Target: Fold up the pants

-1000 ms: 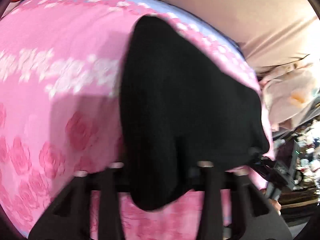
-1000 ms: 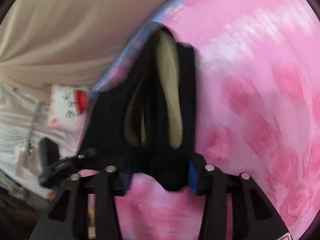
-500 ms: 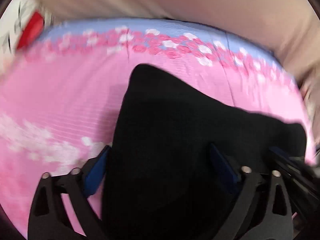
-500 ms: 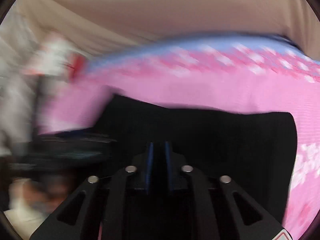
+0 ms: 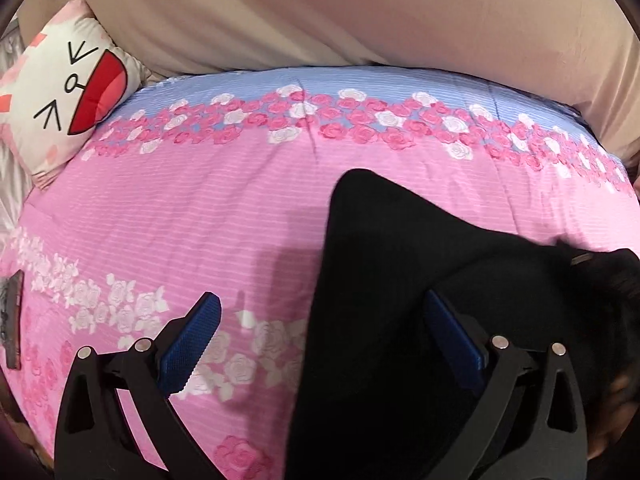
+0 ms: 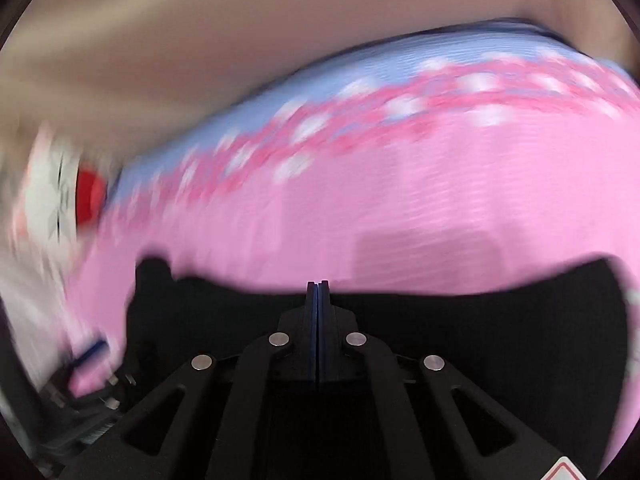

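Note:
Black pants point(image 5: 400, 300) lie on the pink rose-patterned bedspread point(image 5: 208, 216), filling the lower right of the left wrist view. My left gripper point(image 5: 320, 336) is open; its right blue pad rests over the pants, its left pad over the bedspread. In the right wrist view the pants point(image 6: 500, 328) spread across the lower frame as a wide dark band. My right gripper point(image 6: 318, 292) has its blue pads pressed together above the cloth's far edge, with nothing visible between the tips. This view is motion-blurred.
A white cartoon-face pillow point(image 5: 64, 96) sits at the bed's far left corner; it also shows in the right wrist view point(image 6: 60, 196). A beige curtain point(image 5: 340, 16) hangs behind the bed. A dark flat object point(image 5: 12, 320) lies at the left edge.
The left gripper opened and let go of the pants, which now lie on the bed. The right gripper closed fully and swung across; both views tilted toward the far side of the bed.

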